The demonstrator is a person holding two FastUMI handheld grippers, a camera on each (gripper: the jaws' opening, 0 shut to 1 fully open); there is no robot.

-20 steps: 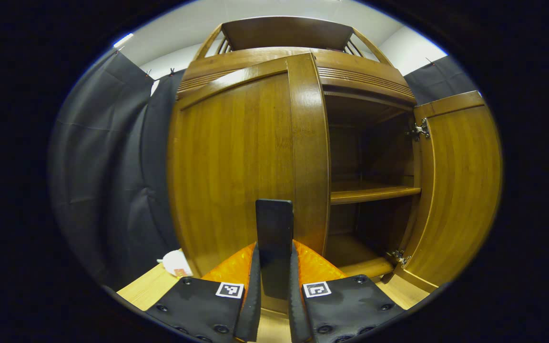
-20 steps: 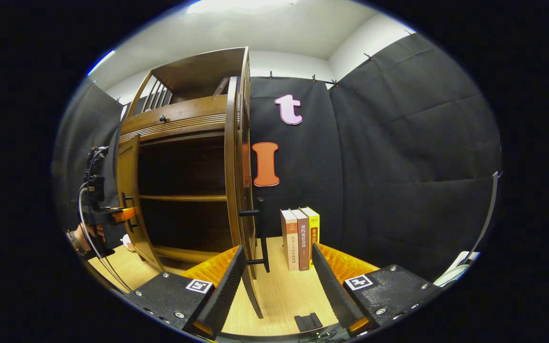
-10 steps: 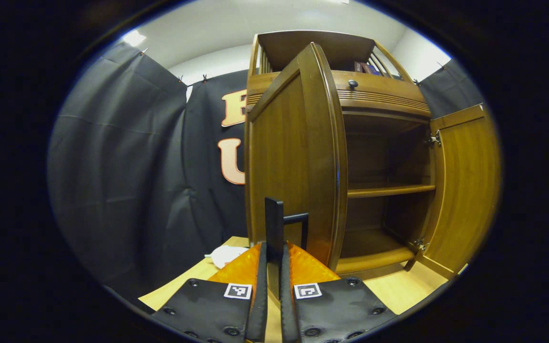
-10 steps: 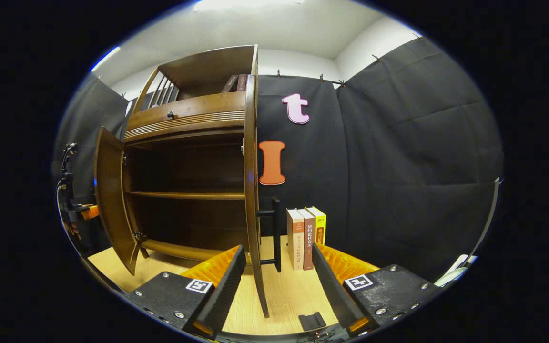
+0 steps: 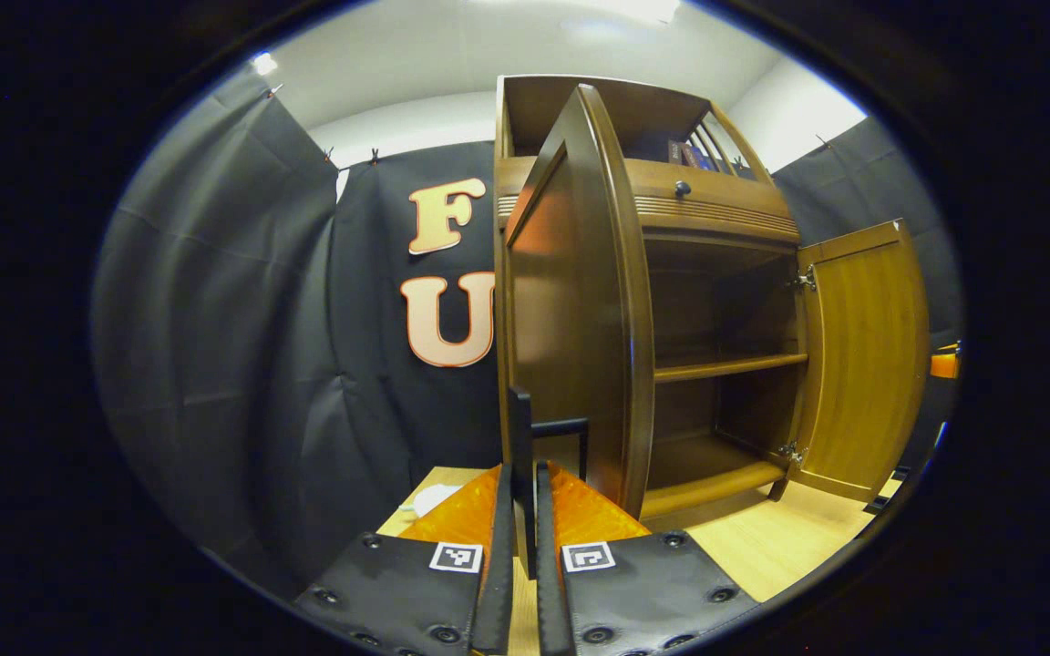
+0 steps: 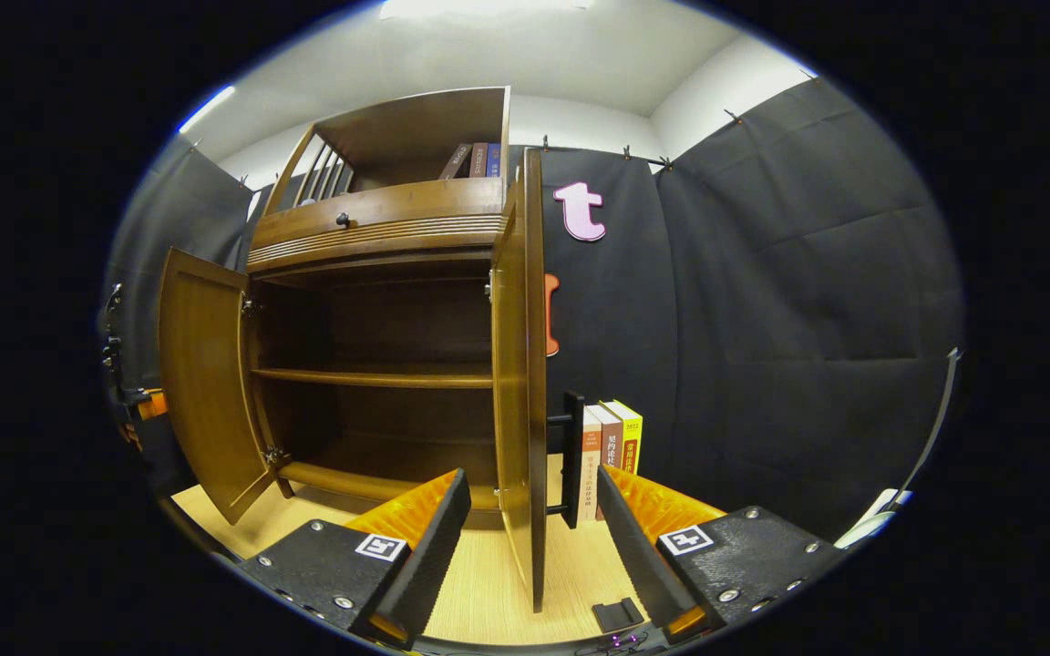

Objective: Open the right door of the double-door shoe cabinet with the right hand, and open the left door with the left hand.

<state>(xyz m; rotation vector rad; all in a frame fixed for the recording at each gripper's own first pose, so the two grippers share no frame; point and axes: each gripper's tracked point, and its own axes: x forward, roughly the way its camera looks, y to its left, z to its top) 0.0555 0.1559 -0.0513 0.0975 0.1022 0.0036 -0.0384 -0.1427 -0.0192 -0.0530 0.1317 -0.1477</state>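
The wooden shoe cabinet (image 5: pixel 716 210) has both doors swung out, baring its dark shelves (image 5: pixel 727 367). In the left gripper view the left door (image 5: pixel 580 301) stands nearly edge-on, and my left gripper (image 5: pixel 521 487) is shut on its black bar handle (image 5: pixel 521 424). The right door (image 5: pixel 862 355) hangs open at the far right. In the right gripper view that right door (image 6: pixel 518 364) is edge-on between the spread fingers of my open right gripper (image 6: pixel 532 519), with its black handle (image 6: pixel 572 460) just right of the edge. The left door (image 6: pixel 201 383) is open at the left.
Several upright books (image 6: pixel 614 451) stand on the light wooden tabletop (image 6: pixel 479 592) right of the cabinet. A small black piece (image 6: pixel 621 615) lies near my right fingers. A white object (image 5: pixel 434 499) lies on the table left of the cabinet. Black cloth walls close in all around.
My left gripper has pulled the left door from nearly closed to wide open, holding its handle throughout. The right gripper has stayed open and shifted slightly beside the right door's edge.
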